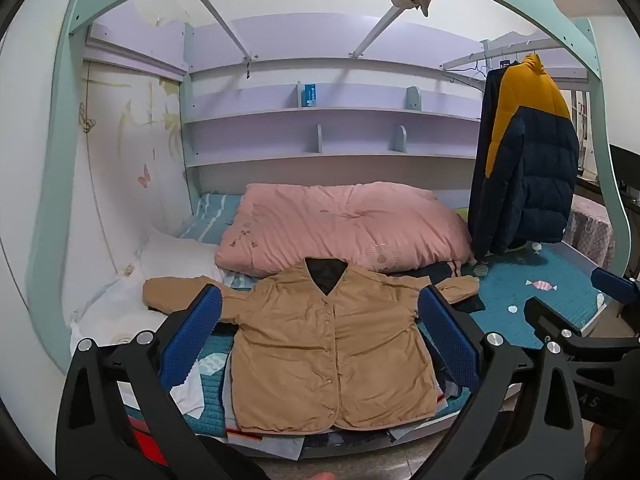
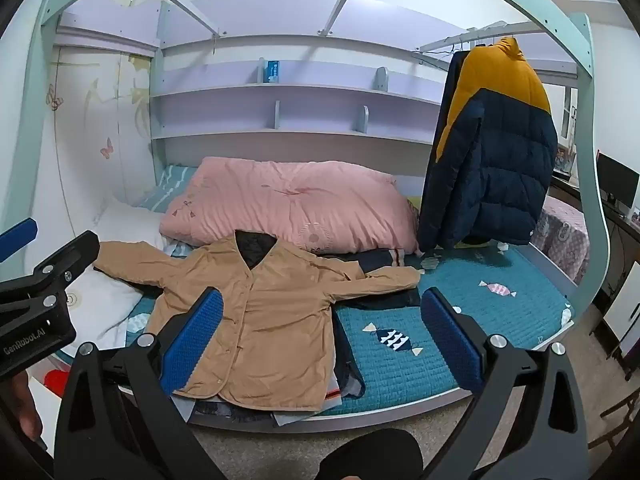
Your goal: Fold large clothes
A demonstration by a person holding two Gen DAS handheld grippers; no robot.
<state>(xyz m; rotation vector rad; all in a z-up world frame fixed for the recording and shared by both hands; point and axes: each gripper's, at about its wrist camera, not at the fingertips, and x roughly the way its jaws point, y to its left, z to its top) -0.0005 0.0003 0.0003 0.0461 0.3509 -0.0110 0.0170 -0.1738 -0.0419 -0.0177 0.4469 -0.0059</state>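
Observation:
A tan buttoned jacket (image 1: 320, 344) lies spread flat, front up, sleeves out to both sides, at the near edge of the bed; it also shows in the right wrist view (image 2: 260, 320). It rests on a pile of other clothes. My left gripper (image 1: 320, 336) is open and empty, held above the jacket's body. My right gripper (image 2: 322, 332) is open and empty, held above the jacket's right hem and the teal bed cover (image 2: 400, 360). Each gripper shows at the edge of the other's view.
A pink quilt (image 1: 344, 228) lies behind the jacket. A white pillow (image 1: 132, 292) sits at the left. A navy and yellow puffer coat (image 1: 524, 160) hangs at the right. Shelves line the back wall. Bed frame posts stand left and right.

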